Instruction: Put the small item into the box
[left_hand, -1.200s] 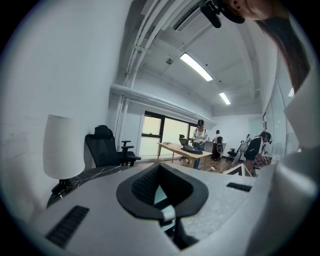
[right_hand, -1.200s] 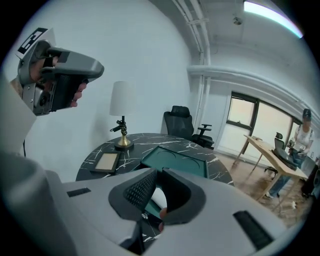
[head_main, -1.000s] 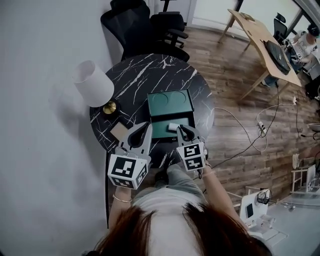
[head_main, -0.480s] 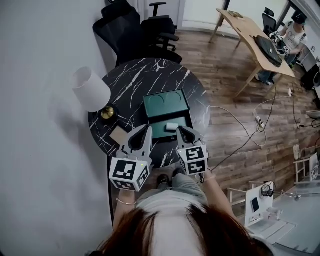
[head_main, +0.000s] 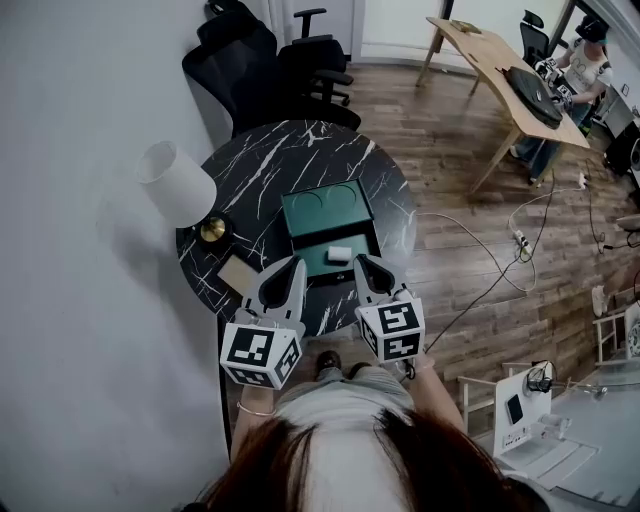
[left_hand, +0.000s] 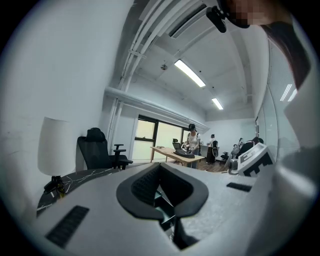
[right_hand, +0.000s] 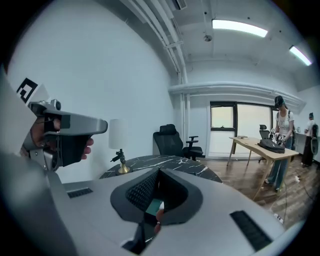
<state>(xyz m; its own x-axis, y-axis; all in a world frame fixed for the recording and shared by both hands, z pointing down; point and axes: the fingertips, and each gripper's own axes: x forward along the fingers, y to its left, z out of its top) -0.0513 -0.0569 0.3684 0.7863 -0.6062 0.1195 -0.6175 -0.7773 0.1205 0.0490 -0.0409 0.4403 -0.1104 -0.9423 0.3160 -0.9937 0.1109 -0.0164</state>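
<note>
Both tongs were held over the near edge of the desk (head_main: 300, 155). Left tongs (head_main: 296, 266) had their jaws closed together with nothing between them. Right tongs (head_main: 362, 264) were likewise closed and empty.

Just beyond their tips, the green box (head_main: 318, 212) lay open on the round, black, marble-patterned top. The small white item (head_main: 340, 254) lay in the box's nearer half, toward its right side, close to the right tongs but apart from them. The farther half showed two round recesses.

Left of the box lay a tan square pad (head_main: 238, 272), and past it stood a lamp (head_main: 177, 183) with a white shade. Black office chairs (head_main: 270, 60) stood beyond the desk. Farther right, a person (head_main: 588, 50) stood at a wooden table (head_main: 500, 70).
</note>
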